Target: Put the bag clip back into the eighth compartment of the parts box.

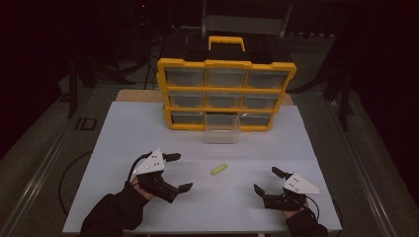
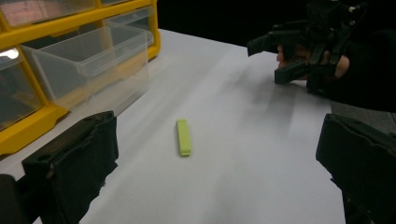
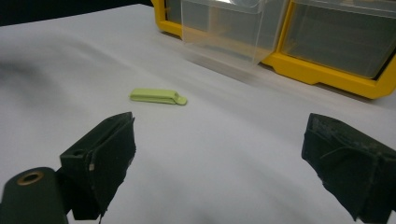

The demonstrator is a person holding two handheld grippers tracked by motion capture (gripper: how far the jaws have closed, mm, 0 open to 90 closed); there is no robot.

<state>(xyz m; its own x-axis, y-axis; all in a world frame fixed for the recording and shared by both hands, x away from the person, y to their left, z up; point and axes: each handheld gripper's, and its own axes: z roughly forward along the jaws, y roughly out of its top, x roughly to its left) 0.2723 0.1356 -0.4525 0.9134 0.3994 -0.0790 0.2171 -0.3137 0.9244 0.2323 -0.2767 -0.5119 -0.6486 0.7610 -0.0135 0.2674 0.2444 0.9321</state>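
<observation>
Left gripper (image 1: 177, 172) released, jaws wide. Green clip (image 1: 219, 169) flat on the white table (image 1: 123, 138), between both grippers, near the pulled-out clear drawer (image 1: 223, 129). Right gripper (image 1: 263, 180) released too. Risk: thin clip skids if jaws pinch shallow.

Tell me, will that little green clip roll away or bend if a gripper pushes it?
Probably not: the green clip lies flat and looks flat-sided, so it would likely slide on the smooth white table. It looks like stiff plastic, small and probably light, so a nudge could spin it.
</observation>
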